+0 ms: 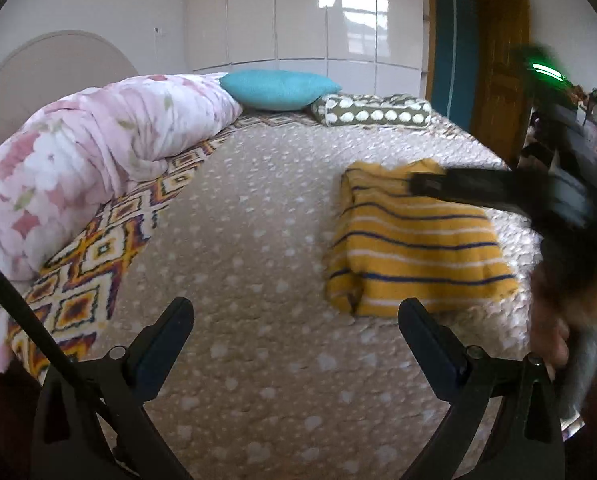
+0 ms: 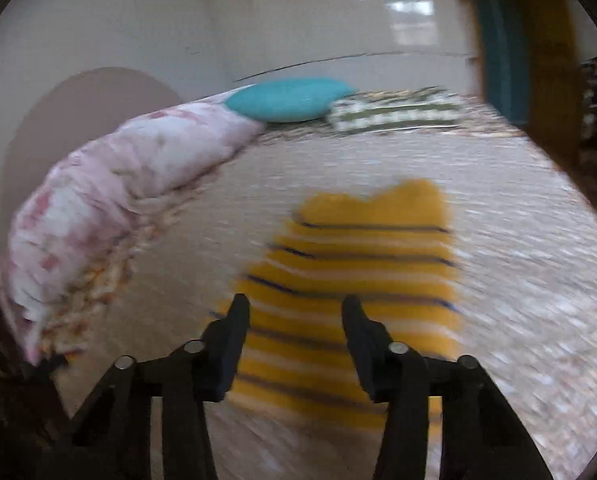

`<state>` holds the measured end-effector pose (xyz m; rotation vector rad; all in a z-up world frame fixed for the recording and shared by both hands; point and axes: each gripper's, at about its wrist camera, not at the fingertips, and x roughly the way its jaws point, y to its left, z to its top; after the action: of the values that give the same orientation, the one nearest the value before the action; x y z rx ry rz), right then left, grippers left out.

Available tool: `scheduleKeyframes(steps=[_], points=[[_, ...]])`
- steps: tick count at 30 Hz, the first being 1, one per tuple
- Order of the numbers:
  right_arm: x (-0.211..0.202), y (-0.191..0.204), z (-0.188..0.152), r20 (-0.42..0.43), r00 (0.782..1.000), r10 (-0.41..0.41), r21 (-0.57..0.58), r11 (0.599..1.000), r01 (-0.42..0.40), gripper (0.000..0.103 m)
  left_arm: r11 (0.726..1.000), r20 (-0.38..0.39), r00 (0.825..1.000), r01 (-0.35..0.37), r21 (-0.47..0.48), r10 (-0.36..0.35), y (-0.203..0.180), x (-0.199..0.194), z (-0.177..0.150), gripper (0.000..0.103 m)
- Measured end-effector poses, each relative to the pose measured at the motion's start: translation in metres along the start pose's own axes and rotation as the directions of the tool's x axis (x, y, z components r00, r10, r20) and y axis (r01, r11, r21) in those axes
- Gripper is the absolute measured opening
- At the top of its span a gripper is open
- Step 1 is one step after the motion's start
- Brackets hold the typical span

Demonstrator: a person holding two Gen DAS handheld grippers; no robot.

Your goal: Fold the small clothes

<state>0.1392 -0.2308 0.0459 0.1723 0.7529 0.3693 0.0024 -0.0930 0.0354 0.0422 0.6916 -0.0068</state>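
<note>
A small mustard-yellow top with white and navy stripes (image 1: pixel 414 248) lies folded into a rough rectangle on the beige bedspread (image 1: pixel 258 240), right of centre. My left gripper (image 1: pixel 294 308) hovers over the bedspread near the top's front left corner, open wide with nothing between its fingers. The right gripper (image 1: pixel 438 186) reaches in from the right over the top's far edge, blurred, with a hand behind it. In the right wrist view, which is blurred, the right gripper (image 2: pixel 295 302) hangs above the striped top (image 2: pixel 362 240), its jaws partly apart with no cloth between them.
A rolled pink floral duvet (image 1: pixel 98 152) lies along the left side on a diamond-patterned blanket (image 1: pixel 94 276). A teal pillow (image 1: pixel 278 88) and an olive dotted cushion (image 1: pixel 372 114) sit at the far end. White wardrobe doors (image 1: pixel 298 12) and a wooden door (image 1: pixel 494 80) stand behind.
</note>
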Motion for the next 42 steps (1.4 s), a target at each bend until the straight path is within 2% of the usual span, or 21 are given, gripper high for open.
scheduleKeyframes(steps=[2,4,6,10,11,12,14,17,19,22,27,32,42], points=[[0.042,0.006,0.009,-0.091,0.995,0.038,0.029,0.999,-0.035,0.035,1.0,-0.007,1.0,-0.005,-0.013,0.005,0.006,0.001,-0.001,0.101],[0.087,0.005,0.009,-0.19,0.981,0.029,0.071,0.997,-0.016,0.033,1.0,-0.02,1.0,0.002,-0.029,-0.003,0.012,0.002,-0.003,0.102],[0.113,-0.001,0.005,-0.225,0.974,0.017,0.108,0.994,0.008,0.032,0.999,-0.032,0.999,0.009,-0.037,-0.01,0.017,0.004,-0.005,0.101],[0.075,-0.003,-0.001,-0.156,0.986,0.053,0.125,0.992,-0.033,0.034,0.999,-0.039,0.999,0.017,-0.032,-0.019,0.019,0.005,-0.008,0.101],[0.064,-0.006,-0.002,-0.143,0.989,0.044,0.115,0.993,-0.028,0.04,0.999,-0.045,0.999,0.025,-0.031,-0.026,0.018,0.006,-0.008,0.101],[0.049,-0.01,-0.008,-0.128,0.992,0.008,0.1,0.995,0.005,0.05,0.999,-0.051,0.998,0.03,-0.031,-0.032,0.016,0.007,-0.009,0.101],[0.02,-0.019,-0.021,-0.109,0.99,-0.093,0.085,0.991,0.102,0.059,0.999,-0.063,0.997,0.041,-0.029,-0.043,0.01,0.008,-0.011,0.101],[-0.023,-0.038,-0.05,-0.092,0.964,-0.25,0.05,0.966,0.255,0.06,0.998,-0.075,0.995,0.059,-0.004,-0.06,-0.008,0.007,-0.013,0.101],[-0.046,-0.047,-0.072,-0.076,0.933,-0.352,0.017,0.935,0.354,0.063,0.998,-0.078,0.995,0.064,0.02,-0.063,-0.021,0.006,-0.015,0.101],[-0.072,-0.06,-0.101,-0.079,0.901,-0.427,0.001,0.904,0.429,0.067,0.996,-0.095,0.992,0.083,0.043,-0.078,-0.041,0.004,-0.018,0.101],[-0.091,-0.07,-0.133,-0.101,0.879,-0.466,0.029,0.881,0.471,0.07,0.991,-0.149,0.983,0.114,0.068,-0.103,-0.063,0.007,-0.026,0.101],[-0.091,-0.069,-0.141,-0.099,0.867,-0.489,0.025,0.87,0.493,0.072,0.989,-0.179,0.978,0.123,0.085,-0.106,-0.072,0.01,-0.033,0.101],[-0.081,-0.062,-0.142,-0.099,0.862,-0.496,0.004,0.866,0.499,0.076,0.99,-0.198,0.975,0.12,0.077,-0.103,-0.07,0.015,-0.038,0.101]])
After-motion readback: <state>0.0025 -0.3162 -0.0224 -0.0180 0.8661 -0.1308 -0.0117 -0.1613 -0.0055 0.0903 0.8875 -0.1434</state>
